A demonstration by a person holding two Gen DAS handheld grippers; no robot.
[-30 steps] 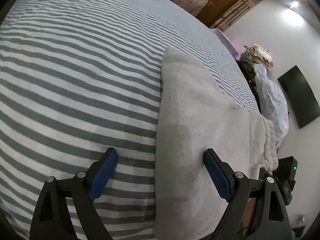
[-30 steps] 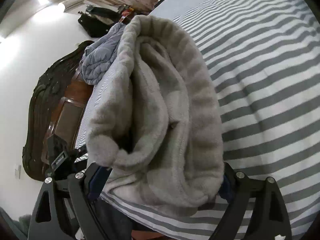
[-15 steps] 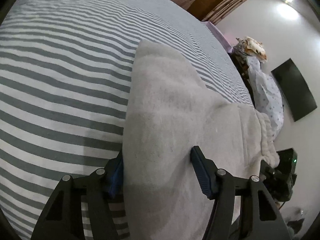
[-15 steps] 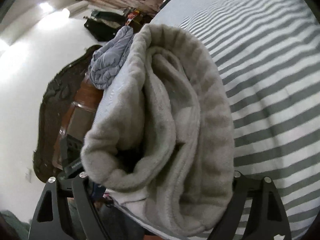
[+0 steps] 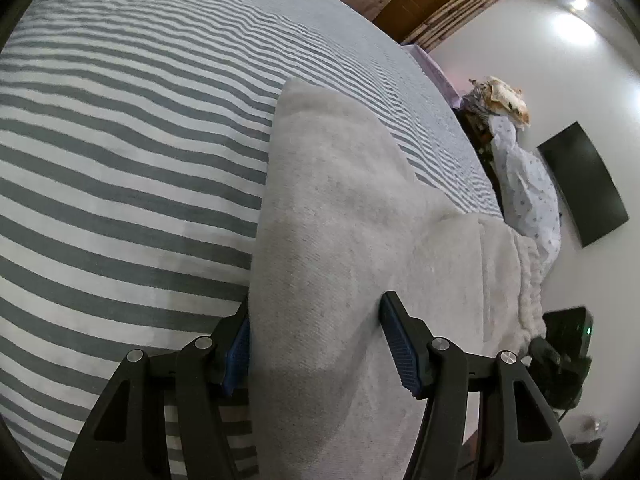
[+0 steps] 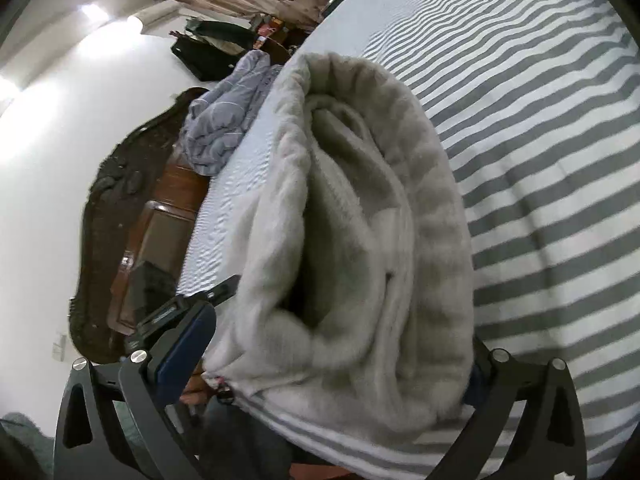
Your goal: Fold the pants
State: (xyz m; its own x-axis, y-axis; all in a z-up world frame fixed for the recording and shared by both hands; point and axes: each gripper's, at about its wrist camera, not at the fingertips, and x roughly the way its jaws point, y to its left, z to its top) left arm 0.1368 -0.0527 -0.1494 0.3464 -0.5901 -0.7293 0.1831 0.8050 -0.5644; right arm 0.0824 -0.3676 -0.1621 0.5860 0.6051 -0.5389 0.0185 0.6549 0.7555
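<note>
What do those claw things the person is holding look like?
Both look alike. The left gripper and right gripper each have two black angular fingers with cut-out slots, round silver bolts at the joints and ribbed blue pads on the inner faces. No cables or markings show on them.

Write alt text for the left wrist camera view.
Fuzzy light grey fleece pants lie on a grey-and-white striped bedspread, a fold of them pinched between the left gripper's blue-padded black fingers. A dark wall screen hangs at right.
</note>
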